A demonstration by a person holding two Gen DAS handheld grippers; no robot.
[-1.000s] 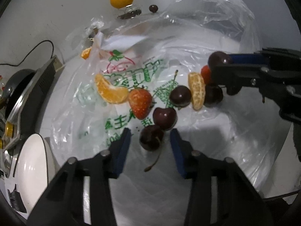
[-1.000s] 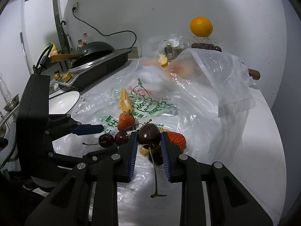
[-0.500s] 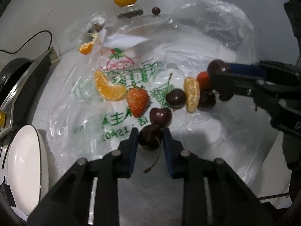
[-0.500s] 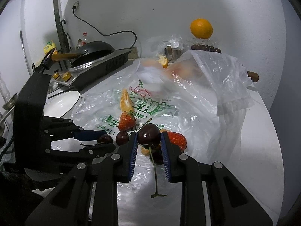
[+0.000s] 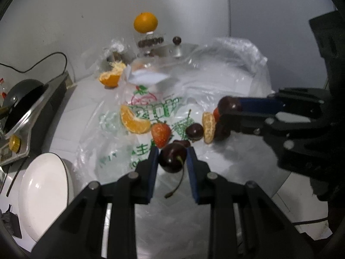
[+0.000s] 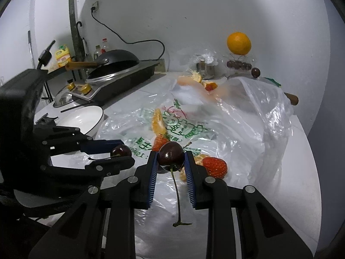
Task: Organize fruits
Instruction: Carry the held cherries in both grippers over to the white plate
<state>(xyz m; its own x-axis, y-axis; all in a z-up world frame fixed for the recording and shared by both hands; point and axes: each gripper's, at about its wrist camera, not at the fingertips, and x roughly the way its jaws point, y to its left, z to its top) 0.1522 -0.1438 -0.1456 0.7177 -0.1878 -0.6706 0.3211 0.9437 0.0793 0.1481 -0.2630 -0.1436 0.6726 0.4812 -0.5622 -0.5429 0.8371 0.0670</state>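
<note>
Now both tongs are clamped on fruit above the plastic bag [image 5: 215,71] spread over the worktop [image 6: 297,151]. Left tongs [image 5: 172,158] pinch a dark cherry [image 5: 172,157], its stem hanging down; their jaws have just closed on it. Right tongs [image 6: 171,161] grip another cherry [image 6: 170,156]. On the bag lie a strawberry [image 5: 160,133], orange segments [image 5: 133,120] and more cherries [image 5: 194,131]. A white bowl [image 5: 43,194] sits beside the bag.

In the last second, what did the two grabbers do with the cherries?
The left gripper has just been closing and pinched a cherry off the plastic bag, lifting it. The right gripper kept its own cherry clamped. The other fruit stayed put.
</note>
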